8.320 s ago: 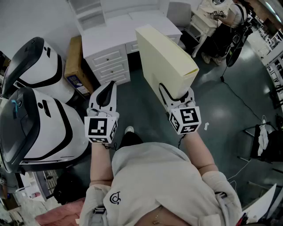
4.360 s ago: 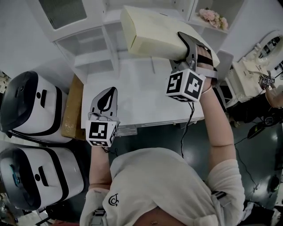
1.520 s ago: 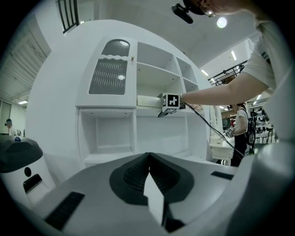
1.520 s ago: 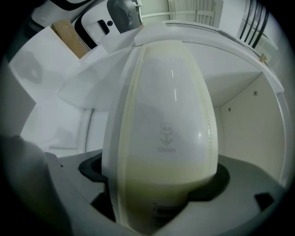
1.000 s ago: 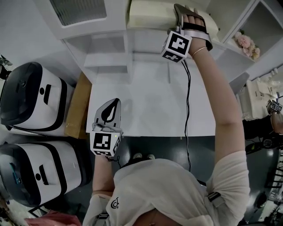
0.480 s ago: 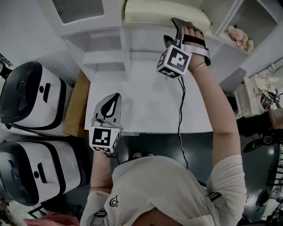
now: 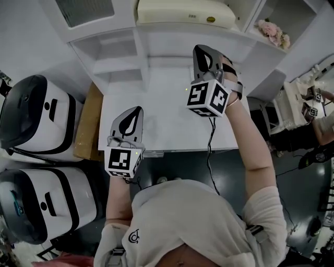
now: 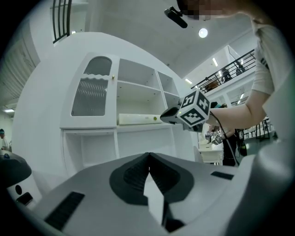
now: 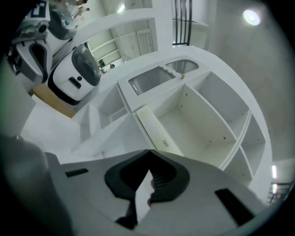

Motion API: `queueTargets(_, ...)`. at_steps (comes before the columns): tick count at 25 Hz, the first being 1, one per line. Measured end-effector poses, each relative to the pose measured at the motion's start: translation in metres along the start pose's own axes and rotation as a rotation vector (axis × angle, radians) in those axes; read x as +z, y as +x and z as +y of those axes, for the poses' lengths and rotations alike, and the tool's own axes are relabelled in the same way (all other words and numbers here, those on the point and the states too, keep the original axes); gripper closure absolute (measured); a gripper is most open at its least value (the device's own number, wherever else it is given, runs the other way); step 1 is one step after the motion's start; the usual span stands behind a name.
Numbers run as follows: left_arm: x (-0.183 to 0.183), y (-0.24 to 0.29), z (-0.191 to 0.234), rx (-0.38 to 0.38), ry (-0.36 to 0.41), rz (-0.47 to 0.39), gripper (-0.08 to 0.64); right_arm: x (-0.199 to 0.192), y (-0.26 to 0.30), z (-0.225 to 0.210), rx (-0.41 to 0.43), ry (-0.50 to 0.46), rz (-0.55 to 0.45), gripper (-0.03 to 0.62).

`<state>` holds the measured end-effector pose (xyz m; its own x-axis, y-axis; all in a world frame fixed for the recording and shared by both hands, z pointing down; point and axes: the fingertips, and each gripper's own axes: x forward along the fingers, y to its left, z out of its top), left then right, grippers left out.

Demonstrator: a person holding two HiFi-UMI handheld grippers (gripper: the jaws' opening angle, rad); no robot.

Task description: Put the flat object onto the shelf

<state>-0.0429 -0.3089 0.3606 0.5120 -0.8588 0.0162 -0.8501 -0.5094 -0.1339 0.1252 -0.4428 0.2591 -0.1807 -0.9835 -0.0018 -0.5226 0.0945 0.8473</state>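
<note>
Since the box is already laid flat on the shelf, only a clean retreat is judged to be left. The right gripper, jaws met tip to tip and empty, is best kept clear so the box is not nudged. The left gripper is likewise closed and empty. A bare white desk is noted below, with white machines parked at left.

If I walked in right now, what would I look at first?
Probably the long cream box, lying flat on an upper shelf of the white shelf unit. The right gripper hovers in front of it, shut and empty. Two big black-and-white machines stand at the left.
</note>
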Motion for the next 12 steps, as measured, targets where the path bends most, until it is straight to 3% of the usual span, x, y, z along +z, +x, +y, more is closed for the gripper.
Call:
queueTargets(7,0.007,-0.005,-0.006,-0.003,0.001,-0.016,0.548,-0.034,-0.060,0.031,0.034,0.324,-0.012,0.585)
queueTargets(12,0.012,-0.004,-0.017,-0.018,0.005,-0.028,0.548,-0.060,-0.094,0.052,0.059,0.461,0.010,0.586)
